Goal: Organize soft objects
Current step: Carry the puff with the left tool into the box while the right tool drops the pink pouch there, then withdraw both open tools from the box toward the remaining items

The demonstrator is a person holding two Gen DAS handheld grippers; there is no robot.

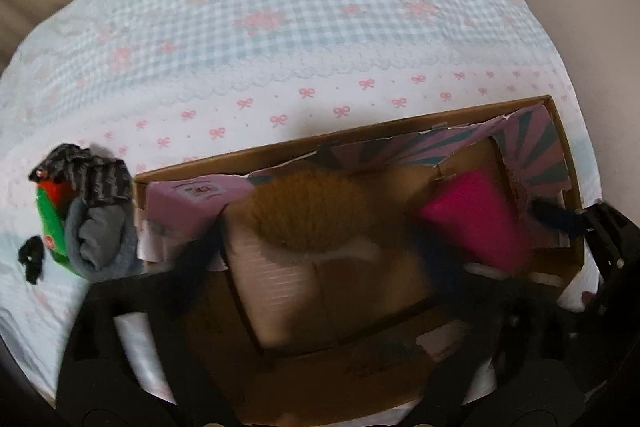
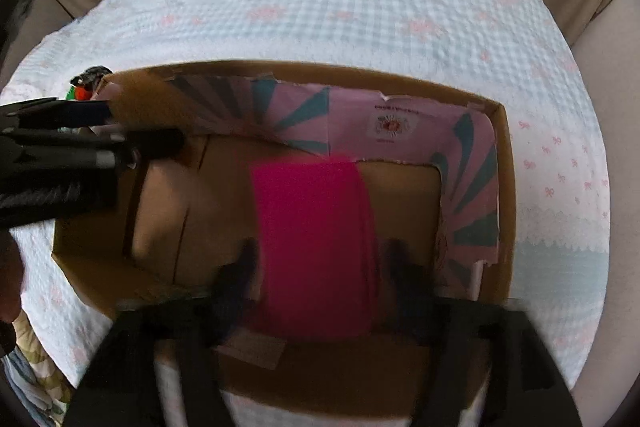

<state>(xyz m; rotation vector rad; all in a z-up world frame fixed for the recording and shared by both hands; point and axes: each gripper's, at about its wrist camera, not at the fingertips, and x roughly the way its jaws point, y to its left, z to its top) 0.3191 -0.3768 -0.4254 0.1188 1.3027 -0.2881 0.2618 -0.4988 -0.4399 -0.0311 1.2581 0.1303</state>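
An open cardboard box [image 1: 360,135] lined with pink and teal paper lies on the bed. In the left wrist view a brown fuzzy soft thing [image 1: 312,211] sits inside it, between the wide-spread fingers of my left gripper [image 1: 320,247]; the blurred pads do not seem to press on it. A bright pink cloth [image 2: 316,247] lies in the box [image 2: 506,187] between the fingers of my right gripper [image 2: 324,259], which also stands open. The pink cloth [image 1: 480,219] shows to the right of the brown thing. The left gripper [image 2: 120,143] reaches in from the left in the right wrist view.
Left of the box lies a small pile: a grey sock [image 1: 100,239], a dark striped sock [image 1: 92,171], a green and red item [image 1: 52,211] and a black hair tie [image 1: 30,259]. A blue checked bedspread [image 1: 280,7] with pink flowers covers the bed; beige cushions stand behind.
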